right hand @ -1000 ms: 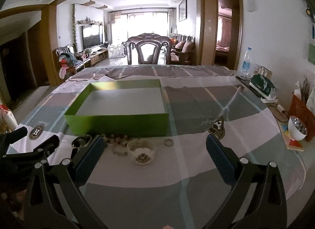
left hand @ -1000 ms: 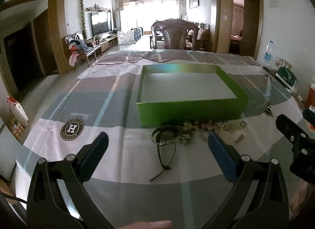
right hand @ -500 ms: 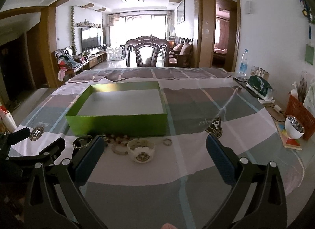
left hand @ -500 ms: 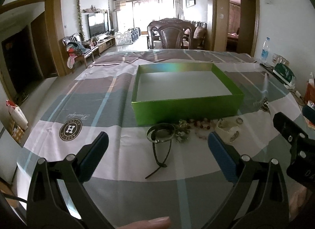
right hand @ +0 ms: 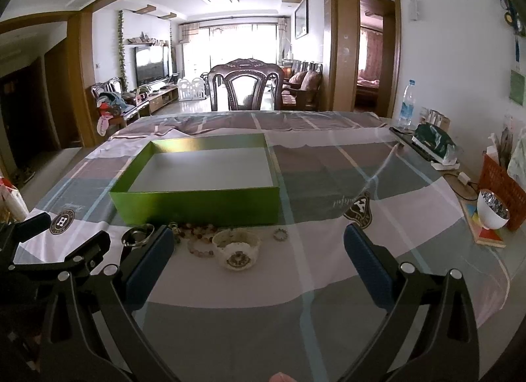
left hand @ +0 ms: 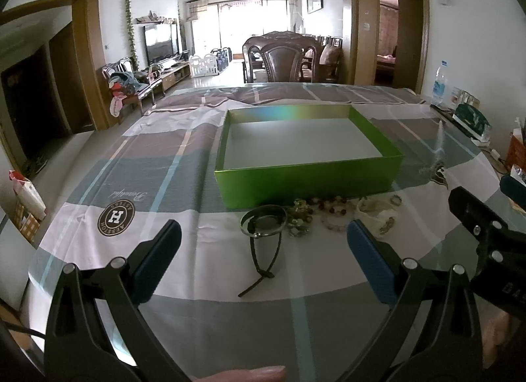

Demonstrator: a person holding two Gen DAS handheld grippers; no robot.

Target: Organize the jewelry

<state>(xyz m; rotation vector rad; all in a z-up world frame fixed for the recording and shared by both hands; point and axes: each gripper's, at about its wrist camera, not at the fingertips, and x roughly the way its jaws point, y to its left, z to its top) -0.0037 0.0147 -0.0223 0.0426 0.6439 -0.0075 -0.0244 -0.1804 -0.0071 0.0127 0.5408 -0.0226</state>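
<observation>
Plaid cloth covers a long dining table, with a living room beyond. From the left wrist view, the left gripper (left hand: pixel 263 250) hovers with jaws wide apart and empty; a dark strap bracelet (left hand: pixel 263 227) lies dead ahead at twelve o'clock, before the empty green box (left hand: pixel 309 181). From the right wrist view, the right gripper (right hand: pixel 259 257) is likewise spread and empty, a white bangle (right hand: pixel 236 249) at twelve, beaded bracelets (right hand: pixel 197 237) at eleven. Best approach low, pinching one piece cleanly without dragging its neighbours.
</observation>
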